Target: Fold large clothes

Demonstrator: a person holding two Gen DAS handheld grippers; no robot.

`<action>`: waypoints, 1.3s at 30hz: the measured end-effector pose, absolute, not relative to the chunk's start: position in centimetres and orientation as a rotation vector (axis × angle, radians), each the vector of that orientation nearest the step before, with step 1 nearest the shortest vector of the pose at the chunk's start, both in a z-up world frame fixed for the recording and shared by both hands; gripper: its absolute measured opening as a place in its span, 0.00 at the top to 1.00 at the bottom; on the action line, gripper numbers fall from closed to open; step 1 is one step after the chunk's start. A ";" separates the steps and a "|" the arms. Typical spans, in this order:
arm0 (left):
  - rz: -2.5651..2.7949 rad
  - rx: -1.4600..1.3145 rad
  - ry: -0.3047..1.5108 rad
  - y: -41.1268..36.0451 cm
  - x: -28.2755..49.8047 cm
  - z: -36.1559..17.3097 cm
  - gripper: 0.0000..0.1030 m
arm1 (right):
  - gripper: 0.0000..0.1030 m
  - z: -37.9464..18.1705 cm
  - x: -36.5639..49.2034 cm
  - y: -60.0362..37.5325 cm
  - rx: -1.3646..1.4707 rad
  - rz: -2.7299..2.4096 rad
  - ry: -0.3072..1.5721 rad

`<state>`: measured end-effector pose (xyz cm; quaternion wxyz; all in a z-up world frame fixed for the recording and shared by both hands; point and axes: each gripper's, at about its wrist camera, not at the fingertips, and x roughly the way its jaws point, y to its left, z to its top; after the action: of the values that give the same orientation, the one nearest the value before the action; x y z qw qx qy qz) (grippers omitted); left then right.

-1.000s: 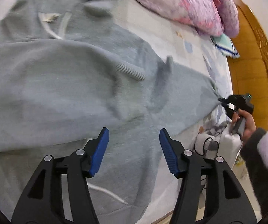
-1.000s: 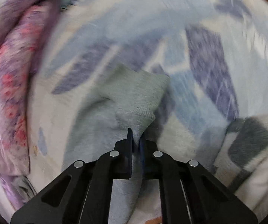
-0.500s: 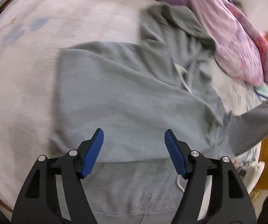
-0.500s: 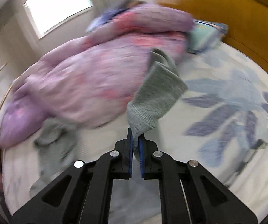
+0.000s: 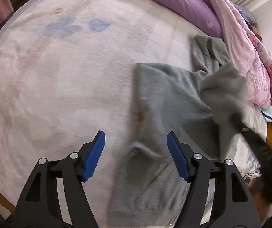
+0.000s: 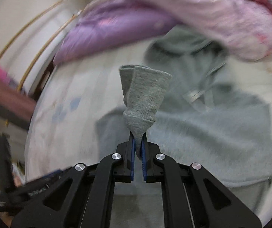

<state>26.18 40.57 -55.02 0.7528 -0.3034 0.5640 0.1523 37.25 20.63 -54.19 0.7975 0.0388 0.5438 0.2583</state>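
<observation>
Carrying the sleeve cuff (image 6: pixel 144 95) clamped in my right gripper (image 6: pixel 137 148) over the hoodie (image 5: pixel 166 98) body lying ahead; my left gripper (image 5: pixel 136 157) is hanging open above its near edge.

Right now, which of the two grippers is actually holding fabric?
The right gripper: it is shut on the ribbed sleeve cuff of the grey hoodie. The left gripper is wide open above the hoodie, holding nothing.

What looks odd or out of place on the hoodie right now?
One small thing: an orange-brown mark on the hoodie, near its left edge in the left wrist view; stain or blur, I cannot tell. The sleeve cuff stands up only because the right hand-held gripper holds it.
</observation>
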 end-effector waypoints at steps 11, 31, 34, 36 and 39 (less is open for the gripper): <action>0.355 -0.743 1.232 41.9 24.3 -56.1 0.33 | 0.38 -59.9 35.2 22.0 0.041 0.644 1.406; 0.125 -0.407 1.260 35.0 52.9 -58.0 0.27 | 0.38 -58.9 60.8 1.6 0.061 0.311 1.252; 0.129 -0.384 1.265 35.0 57.7 -59.1 0.27 | 0.38 -60.1 64.7 1.8 0.114 0.282 1.266; 0.159 -0.354 1.284 35.2 60.6 -60.2 0.27 | 0.38 -60.6 66.4 2.6 0.105 0.292 1.240; 0.187 -0.312 1.274 35.3 63.7 -61.4 0.27 | 0.38 -62.1 68.4 2.7 0.171 0.270 1.266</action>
<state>63.68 35.29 -61.36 0.7884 -0.1450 0.5914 0.0869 68.44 2.66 -62.13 0.7944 0.0795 0.5889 0.1256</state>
